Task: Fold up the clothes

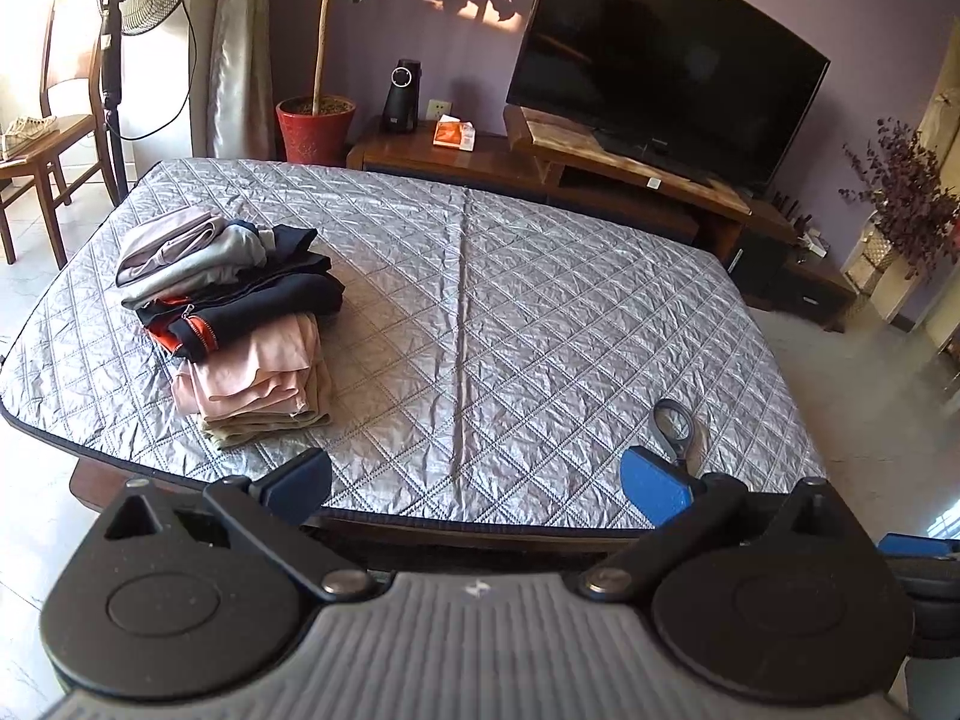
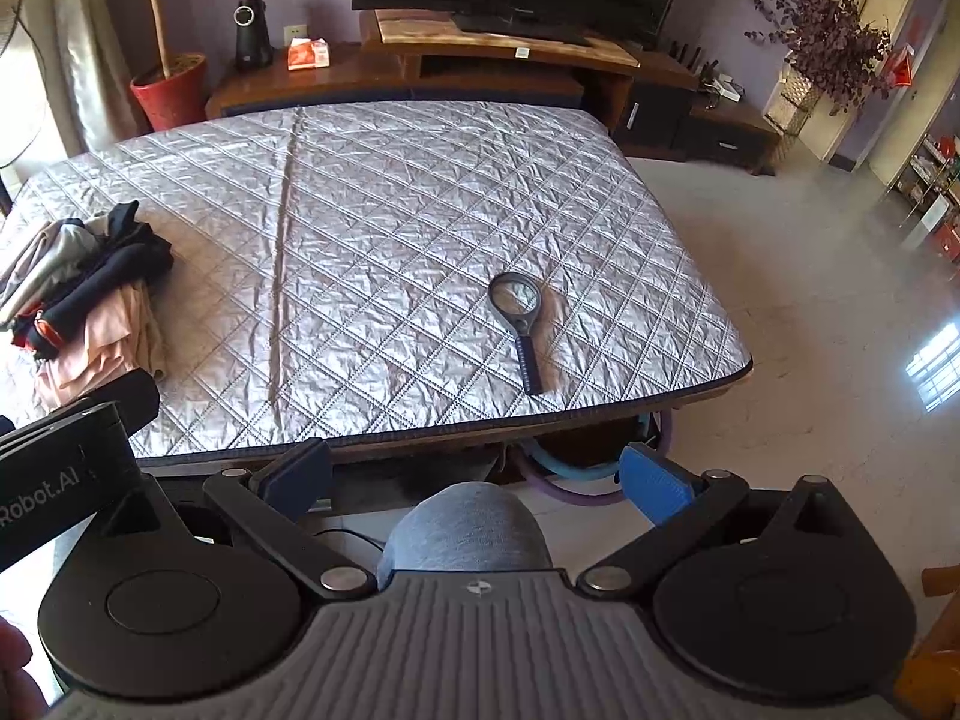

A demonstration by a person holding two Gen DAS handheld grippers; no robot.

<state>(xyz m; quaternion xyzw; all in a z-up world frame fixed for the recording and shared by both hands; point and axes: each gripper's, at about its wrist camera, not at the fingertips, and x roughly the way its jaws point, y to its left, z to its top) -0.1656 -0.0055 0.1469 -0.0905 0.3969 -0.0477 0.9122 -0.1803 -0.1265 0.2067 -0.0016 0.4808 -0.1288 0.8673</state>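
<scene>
The bench cover (image 1: 540,312) is shiny silver-grey with a stitched diamond pattern. The pile of clothes (image 1: 234,306) has pink, dark blue, orange, grey and tan layers. The magnifying glass (image 2: 521,324) is black. The plant pot (image 1: 315,127) is red. The wall (image 1: 468,60) is purple.

Only readable text: "Robot.AI" in pale letters is showing on the black body of the left gripper (image 2: 66,480), which is poking into the right wrist view at lower left; first chars may be getting cut off at the edge. TV (image 1: 666,60) badge and orange box (image 2: 309,53) print are too small to read.
</scene>
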